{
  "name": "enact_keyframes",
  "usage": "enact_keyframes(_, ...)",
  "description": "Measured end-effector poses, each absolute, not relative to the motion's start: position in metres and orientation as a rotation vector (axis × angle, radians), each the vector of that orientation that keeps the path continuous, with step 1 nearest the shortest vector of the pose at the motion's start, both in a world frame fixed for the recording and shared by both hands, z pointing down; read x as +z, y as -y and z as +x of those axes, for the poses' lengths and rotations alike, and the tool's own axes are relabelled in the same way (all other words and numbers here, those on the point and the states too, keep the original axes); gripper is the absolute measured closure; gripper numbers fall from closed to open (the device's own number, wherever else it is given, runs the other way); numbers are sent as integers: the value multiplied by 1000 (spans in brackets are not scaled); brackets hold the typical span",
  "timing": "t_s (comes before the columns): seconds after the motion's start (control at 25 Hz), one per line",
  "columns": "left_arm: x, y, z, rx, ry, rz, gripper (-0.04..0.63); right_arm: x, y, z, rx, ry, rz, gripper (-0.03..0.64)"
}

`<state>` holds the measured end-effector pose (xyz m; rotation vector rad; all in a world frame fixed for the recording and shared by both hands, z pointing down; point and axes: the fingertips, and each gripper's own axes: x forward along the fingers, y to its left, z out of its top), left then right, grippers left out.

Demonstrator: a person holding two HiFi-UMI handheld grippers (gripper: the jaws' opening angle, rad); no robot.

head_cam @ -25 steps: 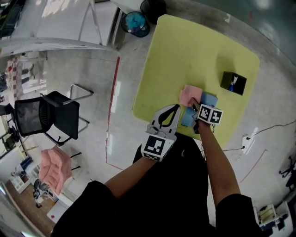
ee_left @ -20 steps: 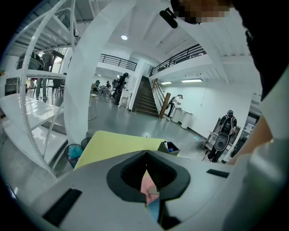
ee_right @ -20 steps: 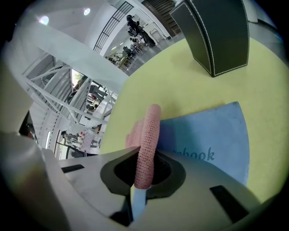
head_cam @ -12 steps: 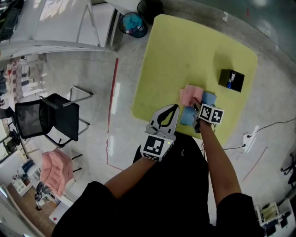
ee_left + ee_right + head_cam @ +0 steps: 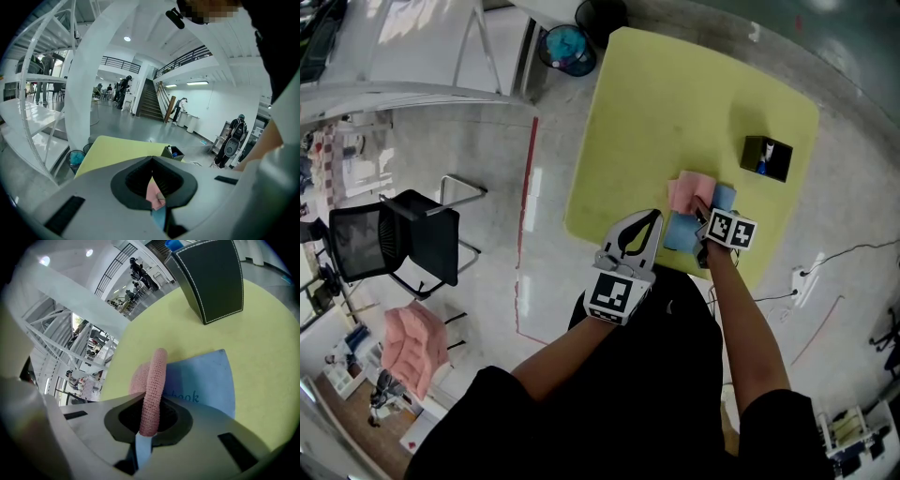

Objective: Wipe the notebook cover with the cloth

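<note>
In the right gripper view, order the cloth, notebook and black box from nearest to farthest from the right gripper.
1. pink cloth: clamped between the jaws.
2. blue notebook: flat just beyond, on the right.
3. black box: far ahead, upper right.

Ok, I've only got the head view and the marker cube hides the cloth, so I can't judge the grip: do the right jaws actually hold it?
Observer: Yes. In the right gripper view, the right gripper has its jaws shut on a fold of the pink cloth.
Operator: Is the cover exposed?
Observer: Beside the cloth the blue notebook is bare, with print ending "book".
Operator: And the other one?
Observer: The left gripper has its jaws shut with nothing between them.
</note>
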<state>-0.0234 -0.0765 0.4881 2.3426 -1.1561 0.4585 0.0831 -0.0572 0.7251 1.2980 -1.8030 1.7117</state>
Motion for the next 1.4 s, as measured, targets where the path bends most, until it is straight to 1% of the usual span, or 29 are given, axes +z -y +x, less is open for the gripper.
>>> enact_keyframes(1.4,485,55,6,478,1125,2365,589,723,41,129,1716,1782,1351,581)
